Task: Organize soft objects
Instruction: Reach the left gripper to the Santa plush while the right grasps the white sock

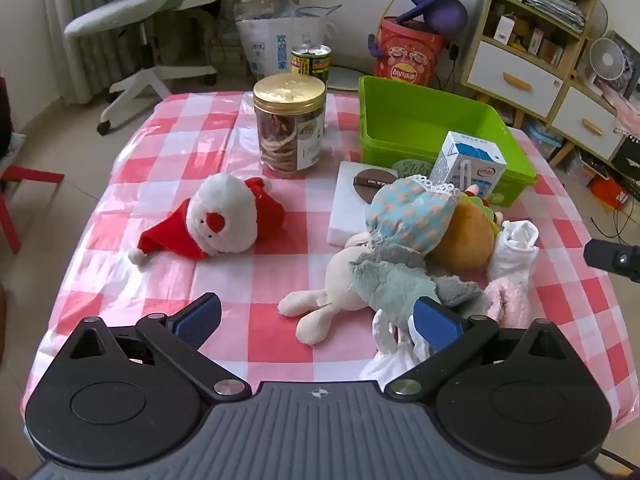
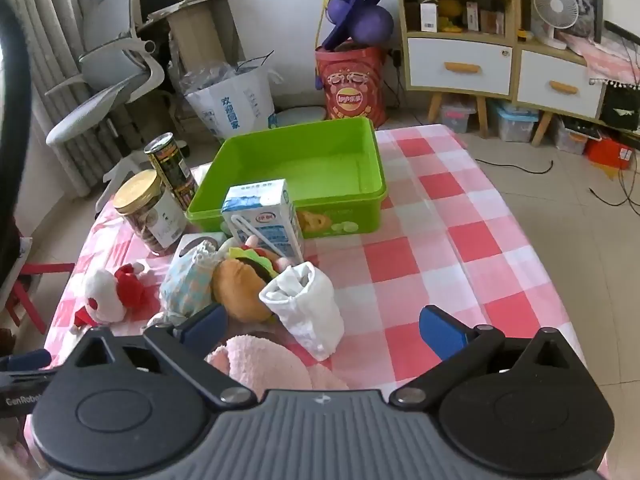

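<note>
In front of the green bin (image 2: 296,168), soft toys wait unsorted.
Both the left hand-held gripper (image 1: 316,320) and the right hand-held gripper (image 2: 324,330) gape empty; next, grasp the white sock (image 2: 308,308).

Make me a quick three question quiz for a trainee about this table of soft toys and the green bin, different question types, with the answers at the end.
1. True or false: the green plastic bin already holds a soft toy.
2. Multiple choice: what stands right in front of the bin? A) the white and blue milk carton B) the gold-lidded clear jar C) the red and white Santa plush
3. Fill in: the left gripper and right gripper both have their jaws ____.

Key:
1. False; its floor shows bare.
2. A
3. Open, holding nothing.
</note>
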